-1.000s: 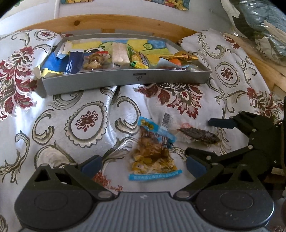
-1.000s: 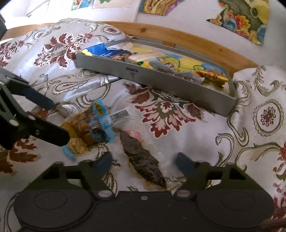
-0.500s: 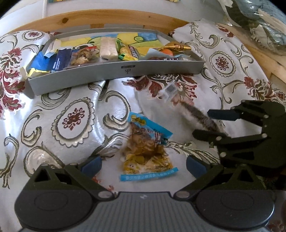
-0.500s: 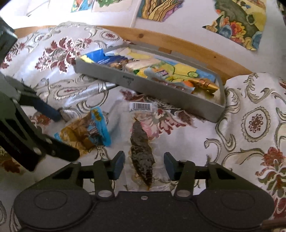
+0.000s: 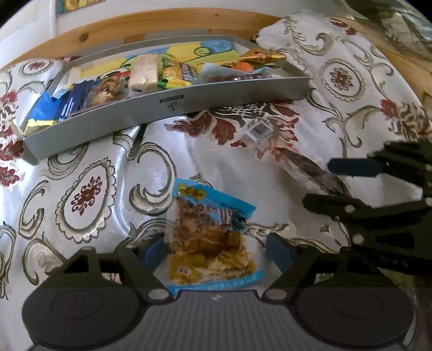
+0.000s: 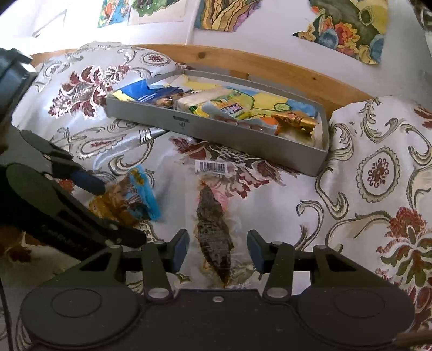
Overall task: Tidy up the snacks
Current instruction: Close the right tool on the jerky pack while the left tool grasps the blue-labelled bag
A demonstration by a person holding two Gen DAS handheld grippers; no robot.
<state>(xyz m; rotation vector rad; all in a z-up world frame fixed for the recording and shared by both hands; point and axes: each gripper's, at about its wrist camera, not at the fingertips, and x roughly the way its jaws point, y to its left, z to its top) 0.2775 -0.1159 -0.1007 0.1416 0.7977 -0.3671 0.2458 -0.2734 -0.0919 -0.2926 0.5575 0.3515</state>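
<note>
A blue and yellow snack pack [image 5: 213,235] lies on the patterned cloth between the fingers of my left gripper [image 5: 216,253], which is open and straddles it. My right gripper [image 6: 217,249] is shut on a clear pack with a dark brown snack [image 6: 213,224], its barcode end pointing at the tray. The grey tray [image 5: 167,104] sits at the back and holds several wrapped snacks. From the left wrist, the right gripper [image 5: 337,185] shows at the right with the dark pack [image 5: 305,167]. From the right wrist, the left gripper [image 6: 113,208] shows over the blue pack [image 6: 143,189].
A silver cloth with red and gold flowers [image 6: 378,172] covers the surface. A wooden rail [image 6: 259,64] runs behind the tray [image 6: 216,132], with pictures on the white wall [image 6: 343,24] above. Bare cloth lies left of the blue pack [image 5: 86,189].
The right gripper's fingers narrowed onto the dark snack pack, which turned in line with them. The left gripper moved forward over the blue pack and its fingers came in slightly.
</note>
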